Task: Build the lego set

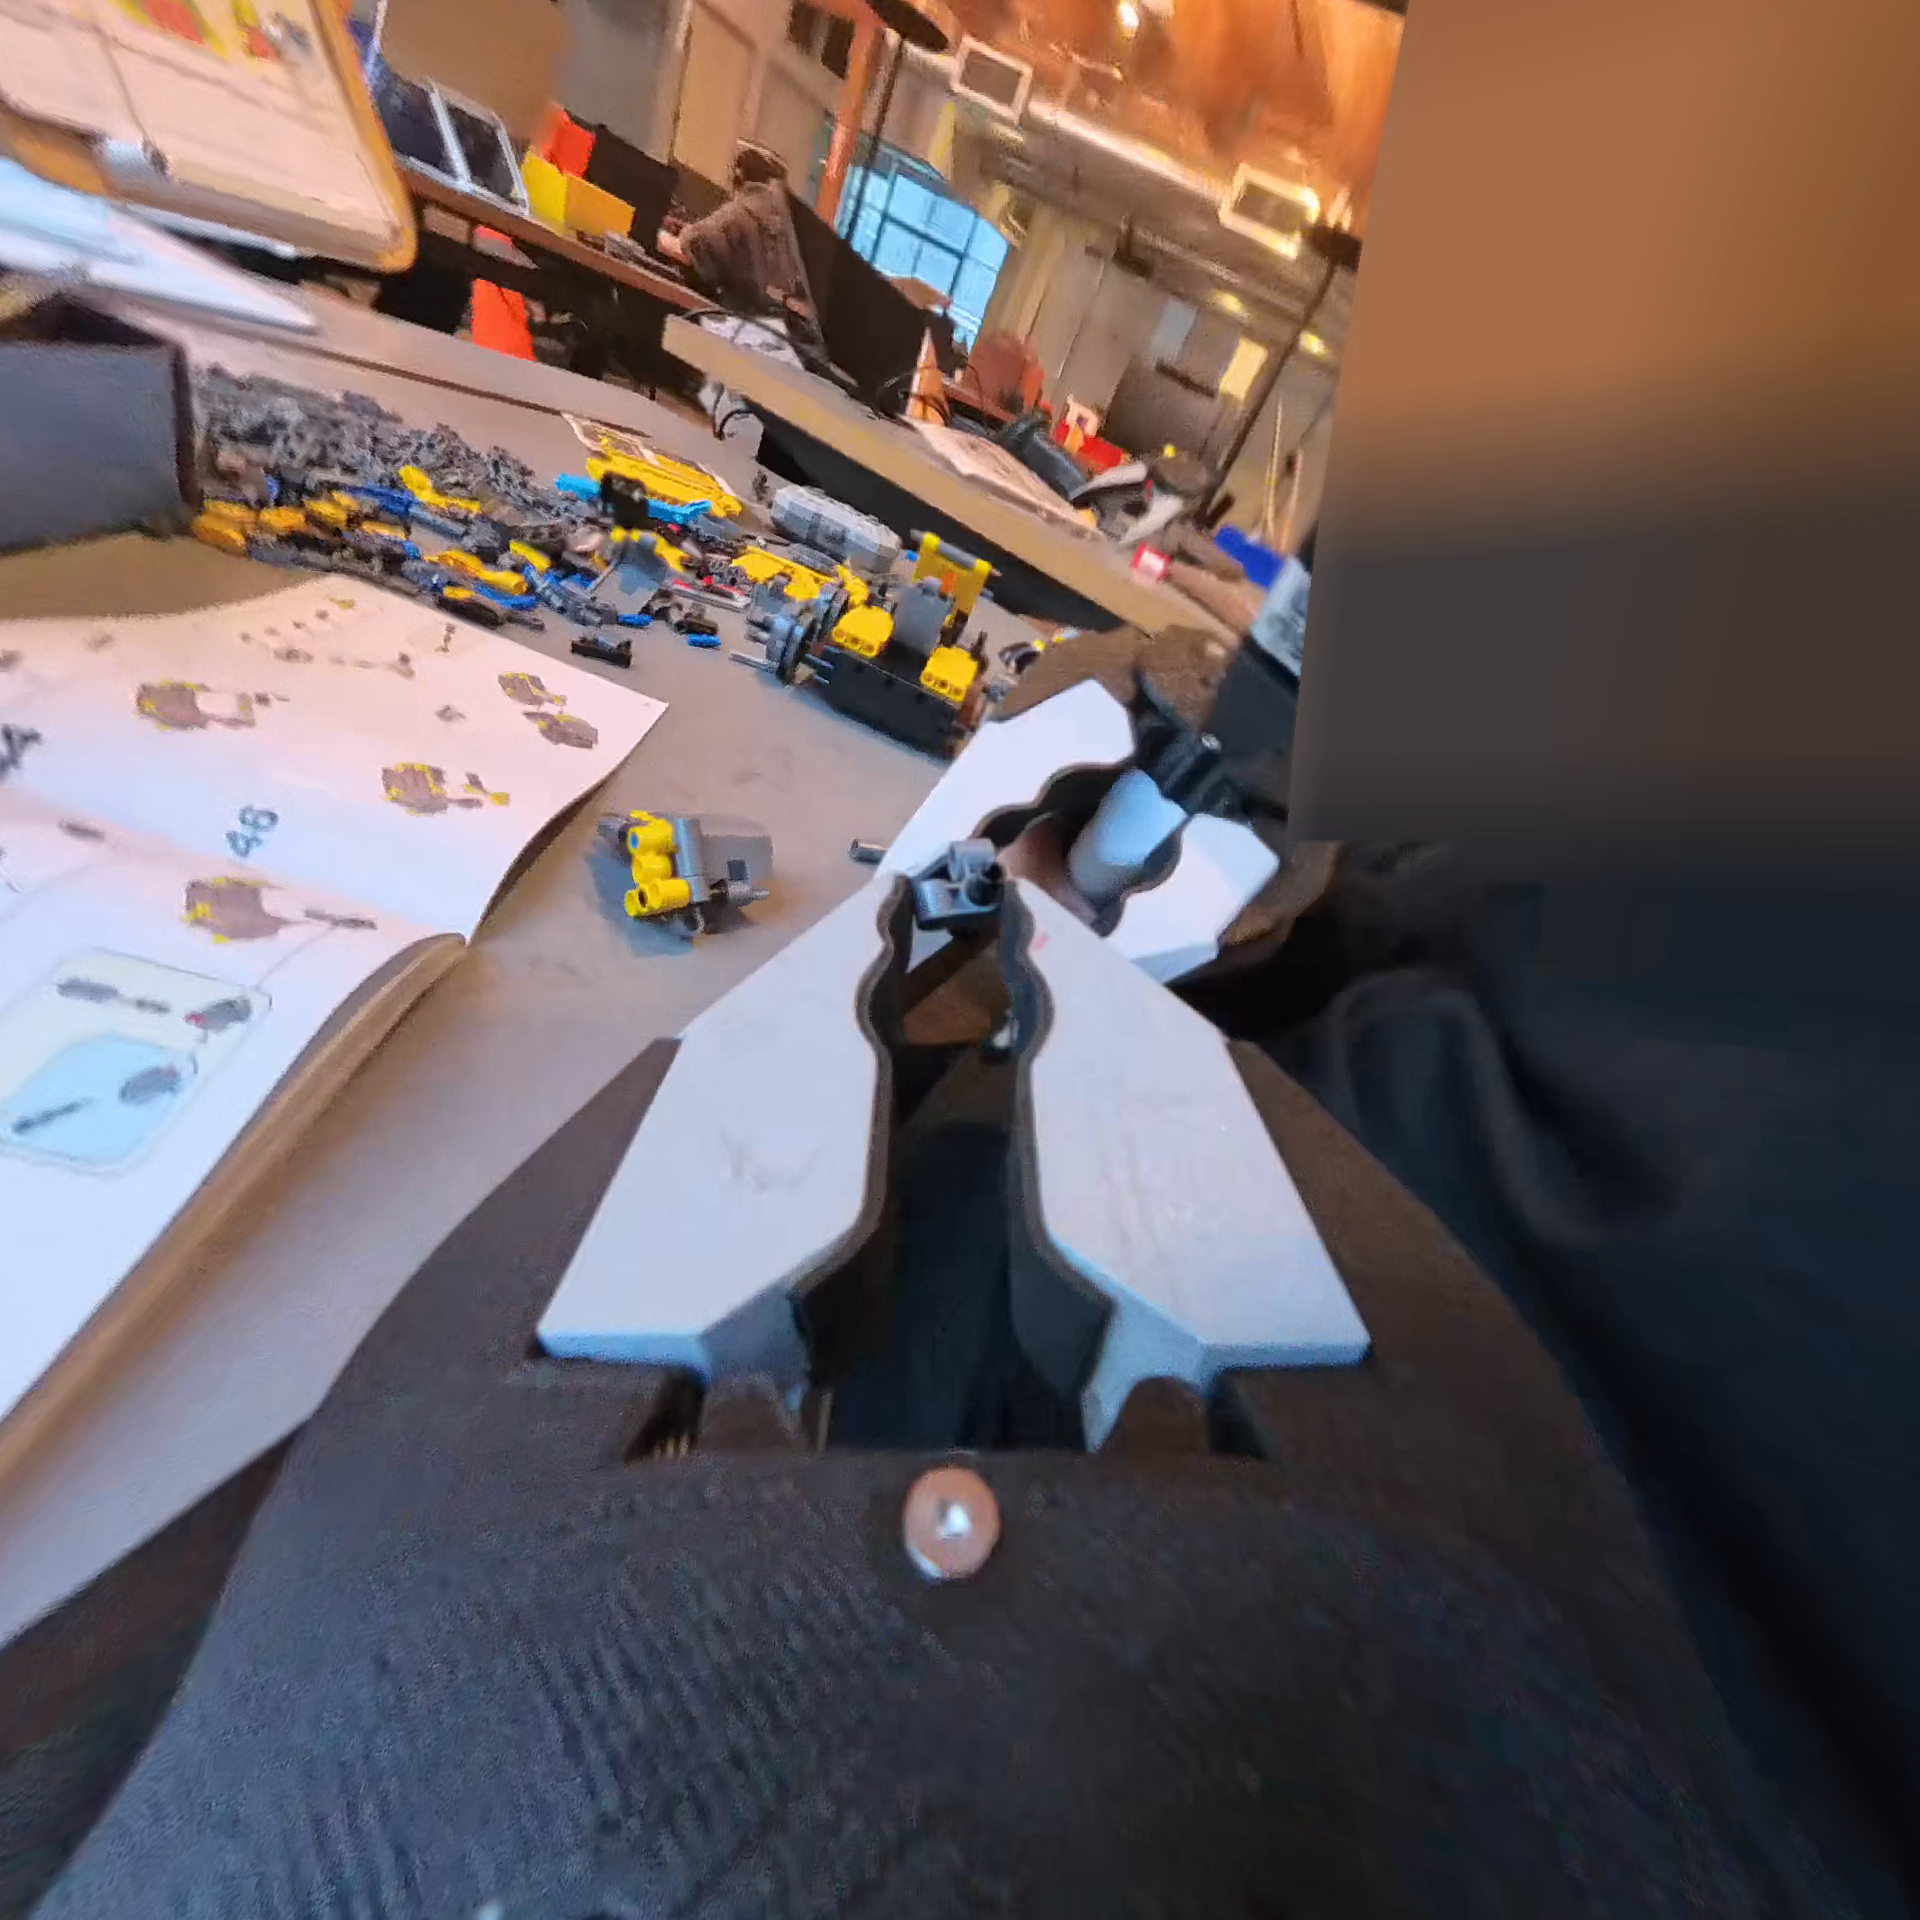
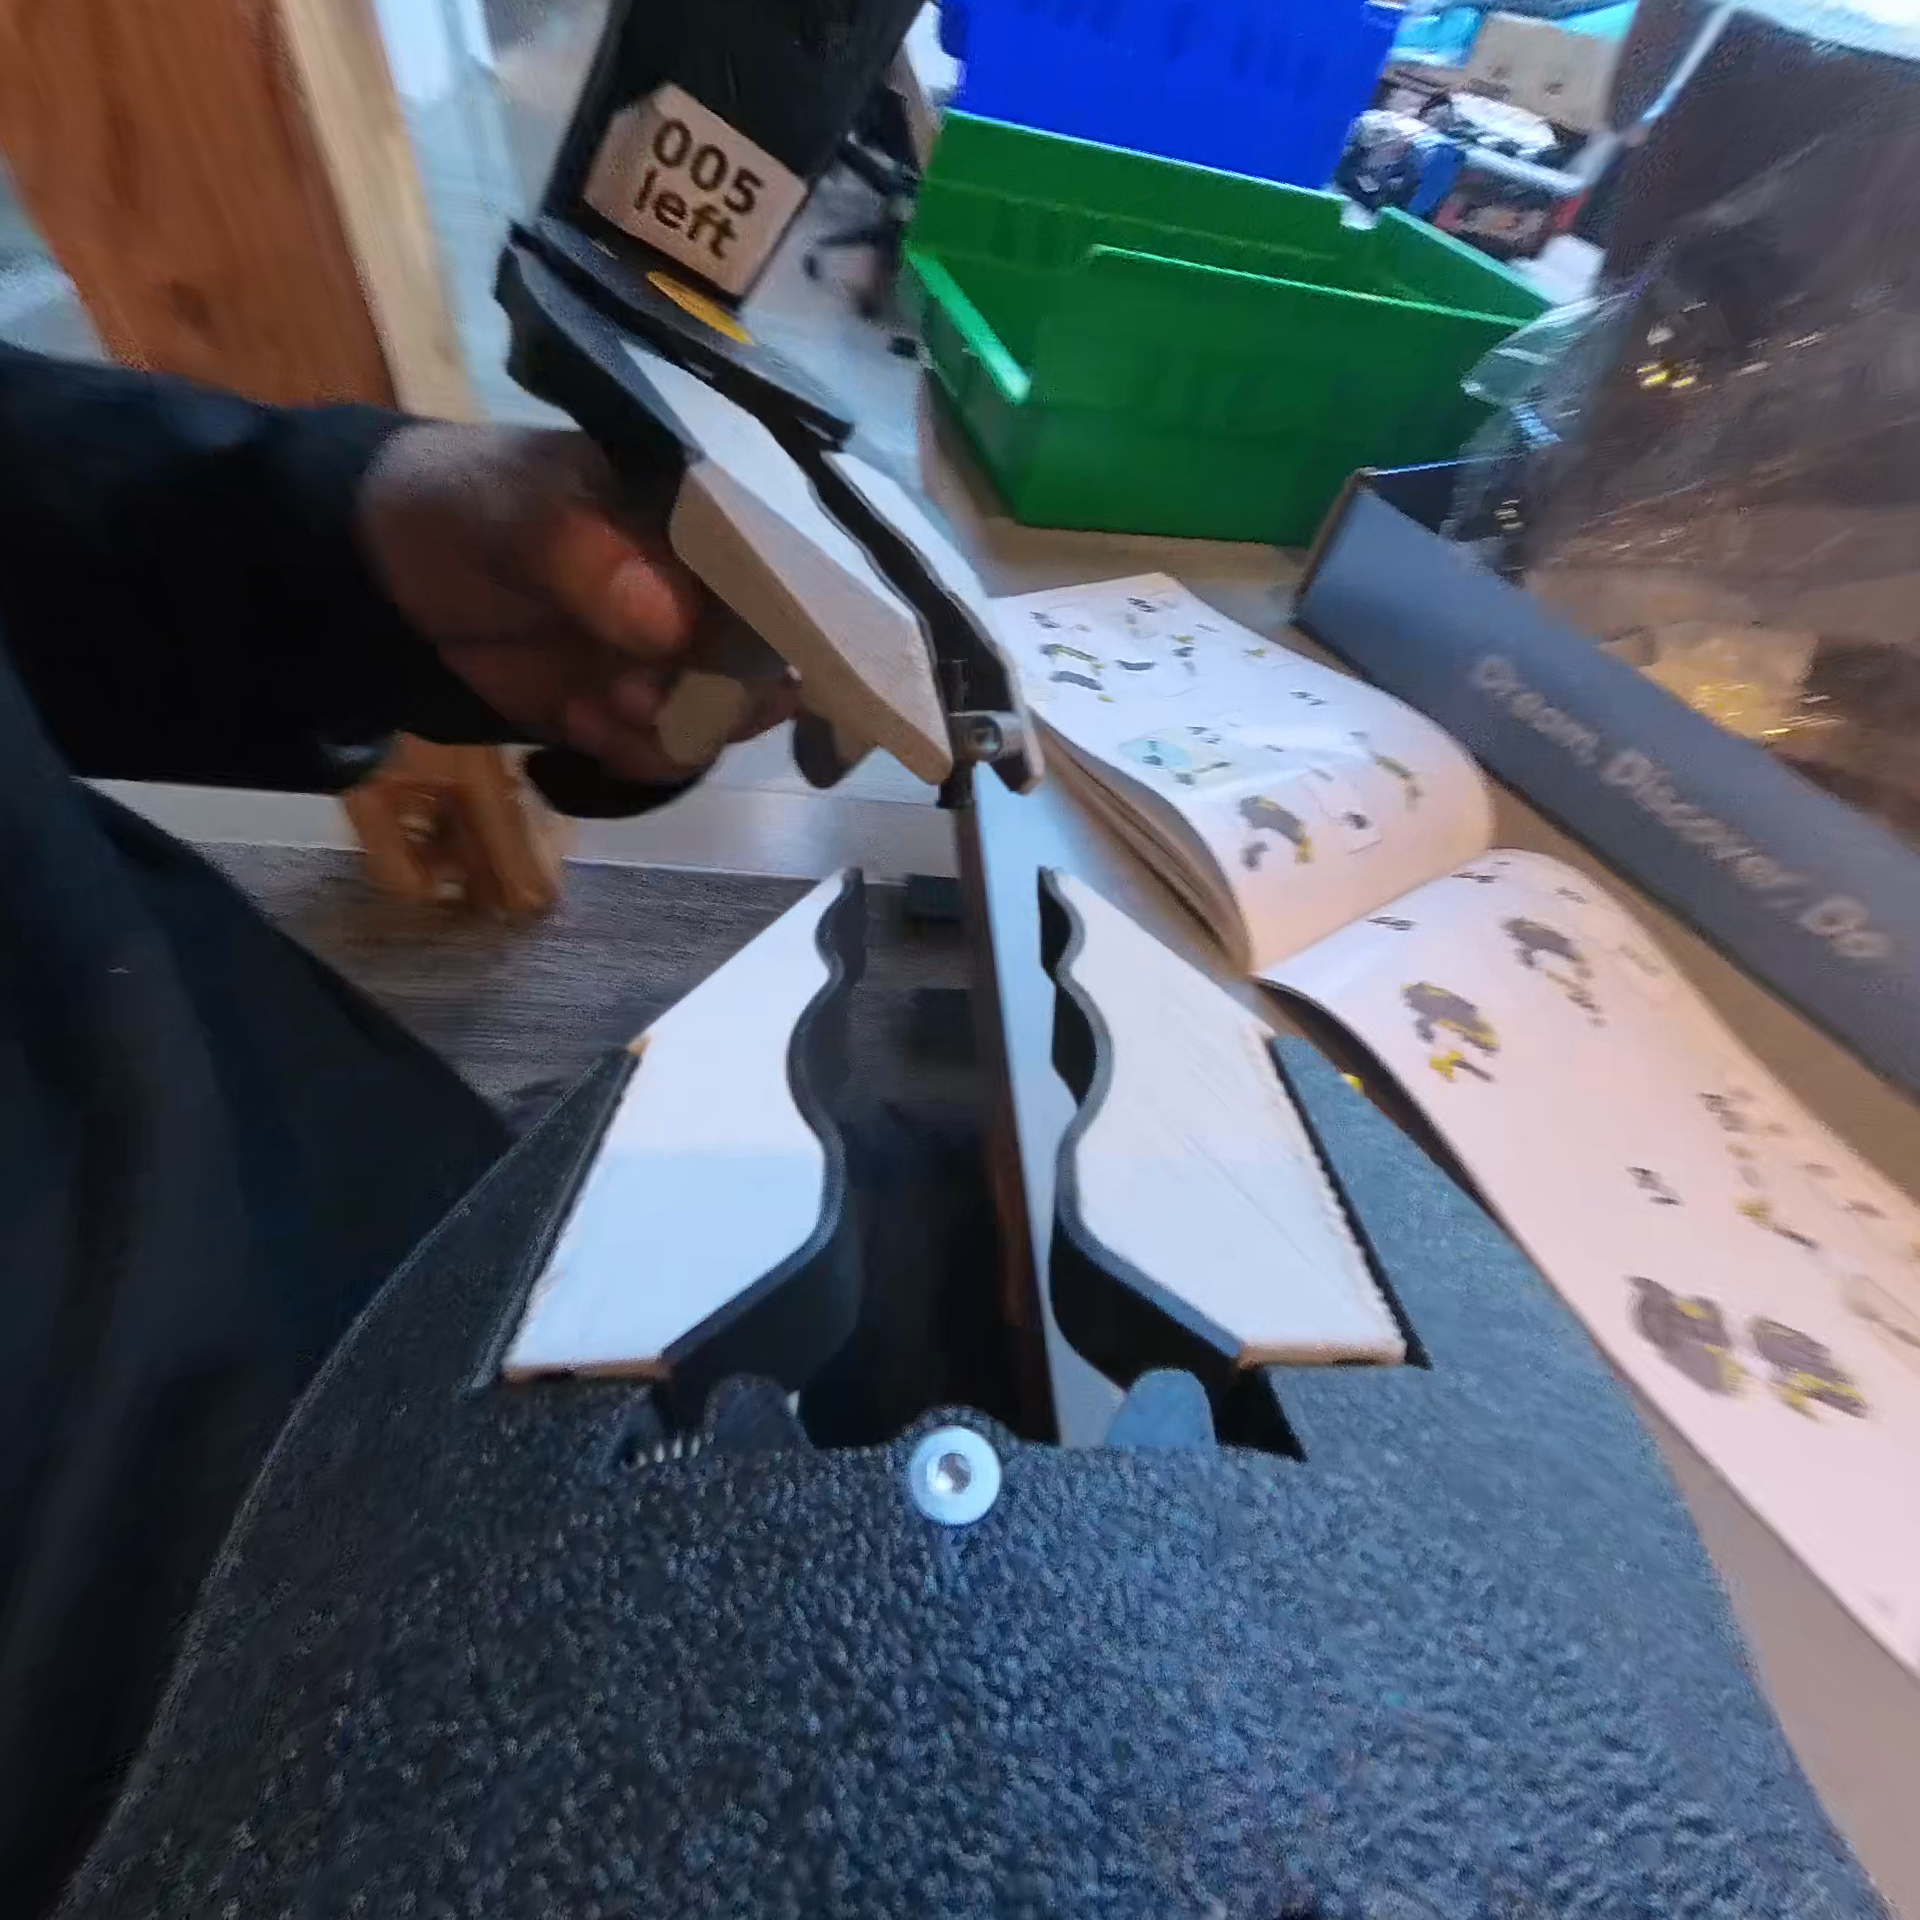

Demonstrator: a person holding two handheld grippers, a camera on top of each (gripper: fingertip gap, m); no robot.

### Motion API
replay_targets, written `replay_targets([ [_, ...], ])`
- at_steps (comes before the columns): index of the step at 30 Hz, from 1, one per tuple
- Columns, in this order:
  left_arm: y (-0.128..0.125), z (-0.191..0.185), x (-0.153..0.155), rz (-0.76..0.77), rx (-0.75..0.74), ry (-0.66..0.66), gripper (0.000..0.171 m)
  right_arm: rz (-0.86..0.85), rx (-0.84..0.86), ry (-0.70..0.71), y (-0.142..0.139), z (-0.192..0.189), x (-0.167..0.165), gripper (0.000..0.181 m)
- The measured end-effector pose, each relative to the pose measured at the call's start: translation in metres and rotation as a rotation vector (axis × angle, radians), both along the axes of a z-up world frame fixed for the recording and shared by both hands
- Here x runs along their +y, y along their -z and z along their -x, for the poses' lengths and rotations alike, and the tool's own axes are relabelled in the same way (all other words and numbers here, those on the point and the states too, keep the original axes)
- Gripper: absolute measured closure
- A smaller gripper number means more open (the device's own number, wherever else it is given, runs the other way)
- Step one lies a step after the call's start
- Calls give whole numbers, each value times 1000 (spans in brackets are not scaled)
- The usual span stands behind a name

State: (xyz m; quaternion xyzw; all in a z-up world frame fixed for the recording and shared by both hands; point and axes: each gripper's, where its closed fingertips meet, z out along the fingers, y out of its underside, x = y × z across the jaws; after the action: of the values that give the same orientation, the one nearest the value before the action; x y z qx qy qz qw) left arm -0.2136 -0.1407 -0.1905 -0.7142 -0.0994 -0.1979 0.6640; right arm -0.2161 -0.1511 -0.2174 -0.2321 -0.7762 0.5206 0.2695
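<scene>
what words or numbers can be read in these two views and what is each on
I won't quote writing; these carry it:
Pale tag on the left gripper: dark printed characters, sharp.
Dark box: pale lettering along its side.
Open booklet: printed numbers beside diagrams, blurred.
Nothing else legible.

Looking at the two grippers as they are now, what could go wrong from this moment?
1. The left gripper pinches the small grey connector piece only at its fingertips, above the table edge; a slip would likely drop it to the floor.
2. The right gripper stands open close beside the left one; a bump might knock the piece loose.
3. Both views are blurred, so aiming may be poor.
</scene>
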Motion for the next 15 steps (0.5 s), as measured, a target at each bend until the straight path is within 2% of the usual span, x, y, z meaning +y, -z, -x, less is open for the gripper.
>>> replay_targets([
  [3, 3, 13, 1, -18, -158, -78, 156, -103, 77, 105, 0, 11, 7, 162],
  [7, 2, 20, 3, -116, -362, -156, 157, -14, 34, 160, -2, 18, 5, 166],
  [11, 5, 12, 10, -158, -452, -161, 156, 40, 26, 183, -7, 22, 7, 165],
  [15, 8, 14, 10, -187, -536, -156, 157, -40, 82, 198, -6, 21, 7, 168],
])
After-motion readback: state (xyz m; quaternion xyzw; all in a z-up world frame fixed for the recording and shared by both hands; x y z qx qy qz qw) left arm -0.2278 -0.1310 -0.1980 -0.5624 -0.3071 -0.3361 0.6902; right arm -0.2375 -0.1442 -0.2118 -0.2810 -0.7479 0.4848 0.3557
